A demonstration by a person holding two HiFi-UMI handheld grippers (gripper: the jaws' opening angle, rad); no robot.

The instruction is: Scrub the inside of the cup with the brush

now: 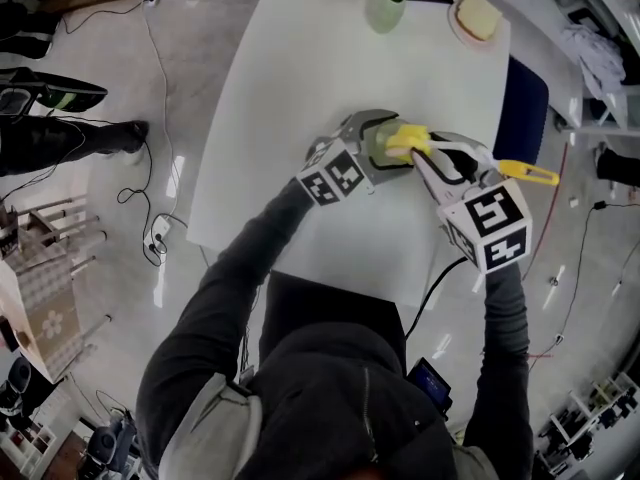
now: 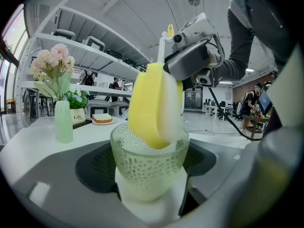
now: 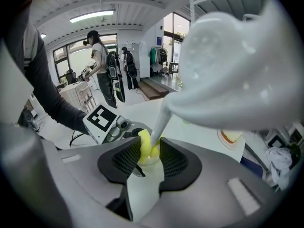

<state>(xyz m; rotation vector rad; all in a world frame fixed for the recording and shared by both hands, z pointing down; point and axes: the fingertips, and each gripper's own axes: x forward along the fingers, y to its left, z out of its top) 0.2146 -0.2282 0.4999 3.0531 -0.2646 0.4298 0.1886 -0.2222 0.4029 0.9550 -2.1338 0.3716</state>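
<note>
Notably, cup point(image 2: 148, 167) floor hidden behind brush point(image 2: 153, 106) head (left claw point(image 1: 385, 146) grips cup).

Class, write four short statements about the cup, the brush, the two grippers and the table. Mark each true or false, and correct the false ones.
1. The yellow sponge head of the brush dips into the green glass cup. True.
2. The cup is held by the right gripper. False: the right gripper is clamped on the brush's white handle, and the cup stands between the jaws of the left gripper.
3. The cup lies on its side. False: it stands upright on the white table.
4. A pale green vase of pink flowers stands on the table. True.
</note>
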